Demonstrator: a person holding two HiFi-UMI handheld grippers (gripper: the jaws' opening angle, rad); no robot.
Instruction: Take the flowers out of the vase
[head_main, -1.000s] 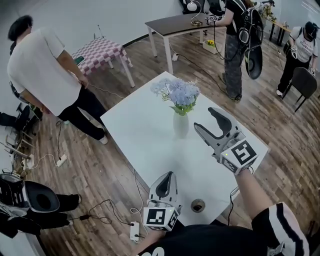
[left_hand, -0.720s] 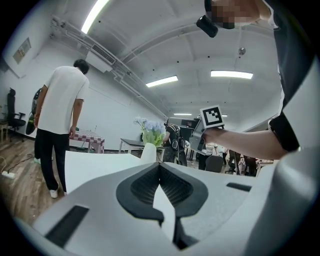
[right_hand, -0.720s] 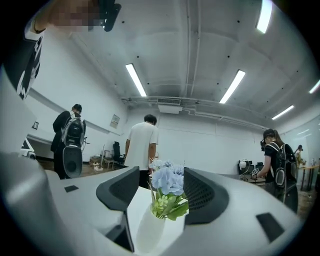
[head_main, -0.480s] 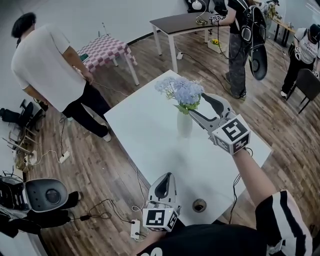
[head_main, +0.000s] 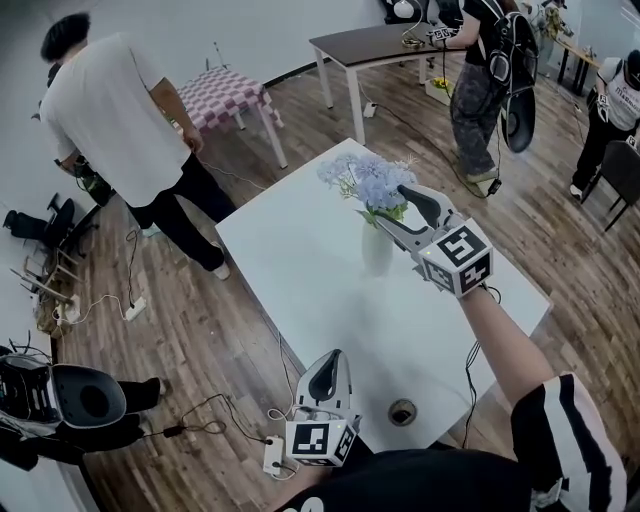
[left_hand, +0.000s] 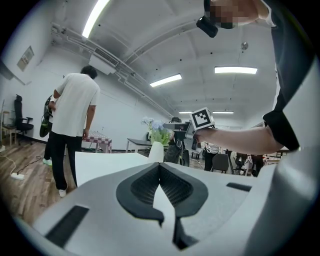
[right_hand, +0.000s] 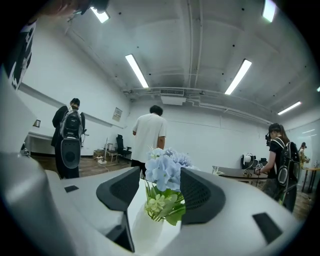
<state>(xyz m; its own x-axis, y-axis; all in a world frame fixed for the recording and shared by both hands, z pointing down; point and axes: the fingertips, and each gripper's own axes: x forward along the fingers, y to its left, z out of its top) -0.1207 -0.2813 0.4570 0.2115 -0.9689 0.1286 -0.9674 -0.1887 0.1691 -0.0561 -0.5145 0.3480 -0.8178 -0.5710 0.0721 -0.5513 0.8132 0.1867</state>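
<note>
Okay, I'm bracketing the flowers (head_main: 365, 180) in the vase (head_main: 377, 252) on the counter (head_main: 300, 250) with my right gripper (head_main: 390, 206), jaws spread for a stem pinch; my left gripper (head_main: 333, 358) is idling near me, jaws pressed together.

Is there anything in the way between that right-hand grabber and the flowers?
Nothing visible. The right gripper is open, and the flowers show directly between its fingers, above the white vase. No other object comes between them.
</note>
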